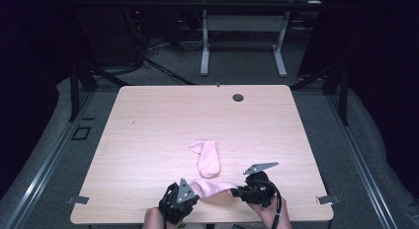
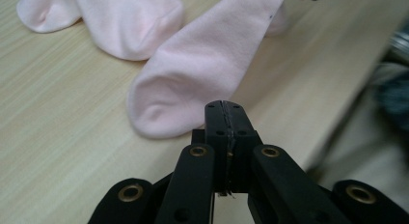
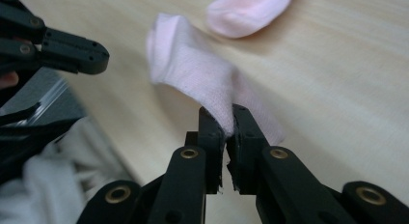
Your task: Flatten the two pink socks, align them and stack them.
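Pink sock (image 1: 213,187) lies at the near edge of the surface (image 1: 148,135), stretched between the two grippers, with its rounded toe end toward the left gripper (image 1: 190,195) and its other end raised off the wood. The right gripper (image 1: 235,191) has that raised end pinched between its jaws, which are closed on the cloth; in the right gripper view the fabric (image 3: 202,74) runs up out of the jaws and away across the surface. The left gripper's jaws are pressed together with nothing between them, and in the left gripper view their tips sit just beside the sock's toe (image 2: 193,74); whether they touch it I cannot tell. A second pink sock (image 1: 206,156) lies flat just beyond the first, farther from the person's hands.
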Available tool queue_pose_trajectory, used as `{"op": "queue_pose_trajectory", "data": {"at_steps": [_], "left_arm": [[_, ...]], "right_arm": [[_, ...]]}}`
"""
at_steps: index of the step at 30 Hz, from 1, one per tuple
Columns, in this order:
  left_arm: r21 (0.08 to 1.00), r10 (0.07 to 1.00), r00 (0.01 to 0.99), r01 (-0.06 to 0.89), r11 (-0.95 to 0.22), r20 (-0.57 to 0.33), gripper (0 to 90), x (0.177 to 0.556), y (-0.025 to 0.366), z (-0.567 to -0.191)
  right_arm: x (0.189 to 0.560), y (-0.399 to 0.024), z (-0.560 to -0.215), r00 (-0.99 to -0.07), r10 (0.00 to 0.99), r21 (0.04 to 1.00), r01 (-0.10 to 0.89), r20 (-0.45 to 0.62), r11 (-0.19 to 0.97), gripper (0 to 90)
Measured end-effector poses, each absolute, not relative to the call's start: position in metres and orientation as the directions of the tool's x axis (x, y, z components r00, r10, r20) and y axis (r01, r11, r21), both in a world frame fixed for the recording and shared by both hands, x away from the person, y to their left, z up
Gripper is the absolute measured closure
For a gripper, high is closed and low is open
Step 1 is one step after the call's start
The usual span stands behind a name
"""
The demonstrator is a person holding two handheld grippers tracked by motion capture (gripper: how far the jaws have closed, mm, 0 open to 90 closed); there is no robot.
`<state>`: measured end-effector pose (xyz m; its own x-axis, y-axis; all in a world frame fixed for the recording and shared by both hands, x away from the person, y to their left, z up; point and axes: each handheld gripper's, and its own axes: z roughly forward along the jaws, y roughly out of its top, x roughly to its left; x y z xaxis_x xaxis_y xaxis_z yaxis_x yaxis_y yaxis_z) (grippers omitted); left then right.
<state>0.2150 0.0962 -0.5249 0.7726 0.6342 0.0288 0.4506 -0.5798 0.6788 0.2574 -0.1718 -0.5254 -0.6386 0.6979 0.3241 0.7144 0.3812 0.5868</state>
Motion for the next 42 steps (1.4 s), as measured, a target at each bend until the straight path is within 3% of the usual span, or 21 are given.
{"op": "queue_pose_trajectory", "data": {"at_steps": [4,5,7,11,14,15,20,21,23,25,26,30,32,35,36,38,40,42], "left_arm": [[0.690,0.633,0.773,0.435,-0.578,0.043,85.7,0.211,0.093,-0.524],[0.707,0.624,0.779,0.413,-0.574,0.053,65.9,0.209,0.082,-0.530],[0.724,0.626,0.777,0.391,-0.568,0.072,52.8,0.206,0.069,-0.540],[0.711,0.647,0.749,0.377,-0.594,0.143,41.0,0.201,0.051,-0.558],[0.700,0.666,0.727,0.388,-0.600,0.168,41.1,0.203,0.050,-0.566],[0.694,0.680,0.705,0.388,-0.607,0.201,49.0,0.203,0.053,-0.570],[0.694,0.696,0.681,0.388,-0.606,0.227,63.4,0.203,0.064,-0.573],[0.692,0.686,0.695,0.387,-0.609,0.216,74.0,0.204,0.068,-0.574],[0.687,0.669,0.715,0.384,-0.617,0.201,84.1,0.205,0.070,-0.571],[0.683,0.661,0.728,0.389,-0.618,0.184,86.1,0.205,0.072,-0.568],[0.678,0.651,0.741,0.394,-0.621,0.165,86.1,0.205,0.073,-0.564],[0.669,0.562,0.819,0.481,-0.566,-0.114,85.3,0.219,0.086,-0.522],[0.662,0.556,0.816,0.505,-0.554,-0.158,84.7,0.230,0.088,-0.518],[0.602,0.564,0.776,0.601,-0.525,-0.283,76.3,0.277,0.093,-0.521],[0.562,0.601,0.737,0.651,-0.510,-0.308,72.3,0.303,0.097,-0.529],[0.553,0.624,0.723,0.663,-0.504,-0.297,65.2,0.313,0.101,-0.532],[0.563,0.678,0.695,0.668,-0.486,-0.239,62.0,0.324,0.109,-0.535],[0.573,0.712,0.652,0.698,-0.430,-0.261,53.6,0.330,0.124,-0.540]], "right_arm": [[0.254,-0.171,-0.520,-0.627,0.684,0.563,0.738,0.372,0.371,84.7],[0.258,-0.167,-0.521,-0.624,0.694,0.565,0.738,0.360,0.370,84.7],[0.259,-0.163,-0.522,-0.620,0.696,0.563,0.740,0.360,0.368,84.7],[0.261,-0.157,-0.524,-0.614,0.712,0.555,0.743,0.341,0.374,84.8],[0.262,-0.155,-0.525,-0.607,0.719,0.557,0.746,0.340,0.366,84.8],[0.263,-0.155,-0.525,-0.609,0.720,0.550,0.745,0.332,0.377,84.8],[0.265,-0.156,-0.527,-0.605,0.723,0.546,0.749,0.332,0.376,84.8],[0.264,-0.157,-0.528,-0.608,0.720,0.543,0.749,0.335,0.380,84.8],[0.262,-0.156,-0.529,-0.611,0.721,0.549,0.744,0.327,0.381,84.8],[0.260,-0.156,-0.529,-0.616,0.717,0.547,0.741,0.326,0.388,84.8],[0.258,-0.157,-0.528,-0.622,0.713,0.544,0.739,0.323,0.398,84.8],[0.242,-0.168,-0.509,-0.641,0.709,0.539,0.724,0.294,0.431,84.1],[0.246,-0.168,-0.507,-0.639,0.708,0.530,0.729,0.300,0.434,80.6],[0.282,-0.162,-0.519,-0.597,0.743,0.493,0.765,0.303,0.414,67.3],[0.305,-0.156,-0.534,-0.582,0.759,0.428,0.789,0.291,0.441,59.0],[0.320,-0.153,-0.545,-0.556,0.793,0.397,0.805,0.248,0.440,53.8],[0.323,-0.154,-0.548,-0.558,0.793,0.408,0.801,0.245,0.437,50.2],[0.325,-0.157,-0.554,-0.548,0.796,0.444,0.798,0.255,0.407,47.2]]}}
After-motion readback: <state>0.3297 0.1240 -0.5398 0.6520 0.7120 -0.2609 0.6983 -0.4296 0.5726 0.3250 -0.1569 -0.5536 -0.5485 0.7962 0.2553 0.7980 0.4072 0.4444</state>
